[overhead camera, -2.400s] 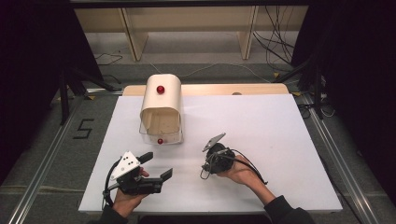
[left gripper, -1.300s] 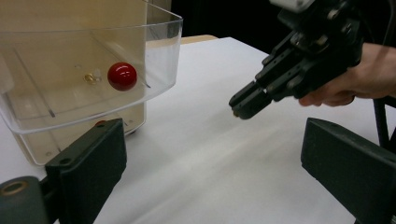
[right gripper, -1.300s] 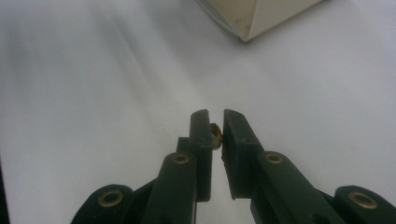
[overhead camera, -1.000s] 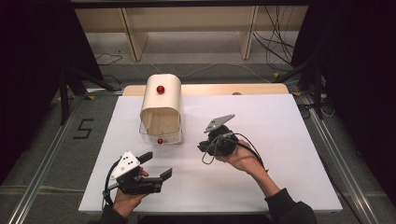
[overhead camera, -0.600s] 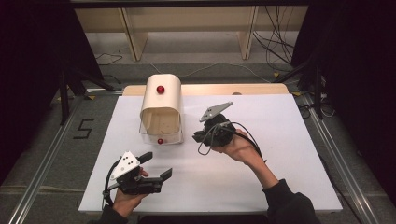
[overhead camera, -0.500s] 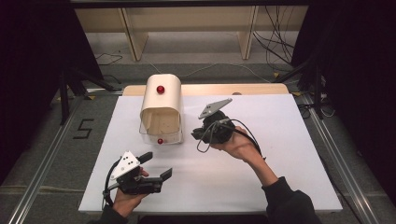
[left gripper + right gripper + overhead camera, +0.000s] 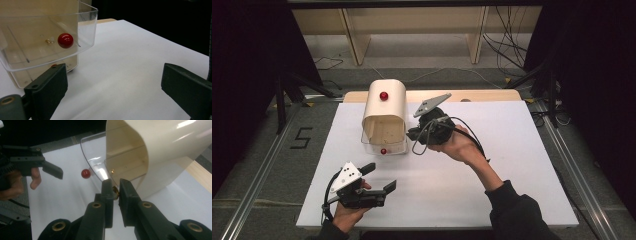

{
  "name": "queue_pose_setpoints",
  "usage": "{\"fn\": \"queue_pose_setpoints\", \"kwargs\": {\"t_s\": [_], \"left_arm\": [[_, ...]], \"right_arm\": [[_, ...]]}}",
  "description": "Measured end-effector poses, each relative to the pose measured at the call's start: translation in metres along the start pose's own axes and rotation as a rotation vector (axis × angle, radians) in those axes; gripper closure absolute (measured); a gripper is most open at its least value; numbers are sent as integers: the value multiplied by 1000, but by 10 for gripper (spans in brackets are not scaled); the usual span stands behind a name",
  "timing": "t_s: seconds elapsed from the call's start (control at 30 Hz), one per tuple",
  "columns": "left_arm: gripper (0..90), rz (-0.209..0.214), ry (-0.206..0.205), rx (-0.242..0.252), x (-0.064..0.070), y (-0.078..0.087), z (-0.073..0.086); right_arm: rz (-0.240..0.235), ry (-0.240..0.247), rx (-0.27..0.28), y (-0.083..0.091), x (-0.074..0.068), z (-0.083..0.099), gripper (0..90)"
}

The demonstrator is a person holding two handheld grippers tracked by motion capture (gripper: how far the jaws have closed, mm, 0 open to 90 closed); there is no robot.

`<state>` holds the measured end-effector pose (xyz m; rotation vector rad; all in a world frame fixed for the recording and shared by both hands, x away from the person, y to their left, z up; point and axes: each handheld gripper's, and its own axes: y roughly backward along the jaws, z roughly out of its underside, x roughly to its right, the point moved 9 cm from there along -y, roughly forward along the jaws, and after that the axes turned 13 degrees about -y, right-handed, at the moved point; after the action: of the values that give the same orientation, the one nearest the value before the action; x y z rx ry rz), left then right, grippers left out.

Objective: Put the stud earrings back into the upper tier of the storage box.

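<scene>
The right hand-held gripper (image 7: 412, 134) had travelled forward across the counter (image 7: 522, 165) over those last moments and drew up against the side of the cream bread box (image 7: 384, 107), level with its clear lid (image 7: 384, 147). Its jaws had pinched nearly closed around a small brass fitting (image 7: 115, 190) at the lid's hinge; whether they truly gripped it, I couldn't tell. The lid's red knob (image 7: 85, 173) sat beyond and to the left of those jaws. The left hand-held gripper (image 7: 379, 177) had stayed put, jaws wide apart, the box ahead on its left. Looked like the lid was the target.
</scene>
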<state>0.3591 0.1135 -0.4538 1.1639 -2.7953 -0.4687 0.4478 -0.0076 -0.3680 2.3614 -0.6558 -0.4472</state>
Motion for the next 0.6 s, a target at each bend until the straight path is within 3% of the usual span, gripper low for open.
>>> {"fn": "queue_pose_setpoints", "kwargs": {"t_s": [0.27,0.6], "left_arm": [[65,1,-2,0,0,0,0],[65,1,2,3,0,0,-1]], "right_arm": [[-10,18,-1,-8,-9,-18,823],[-13,31,-43,-35,-17,-27,822]]}}
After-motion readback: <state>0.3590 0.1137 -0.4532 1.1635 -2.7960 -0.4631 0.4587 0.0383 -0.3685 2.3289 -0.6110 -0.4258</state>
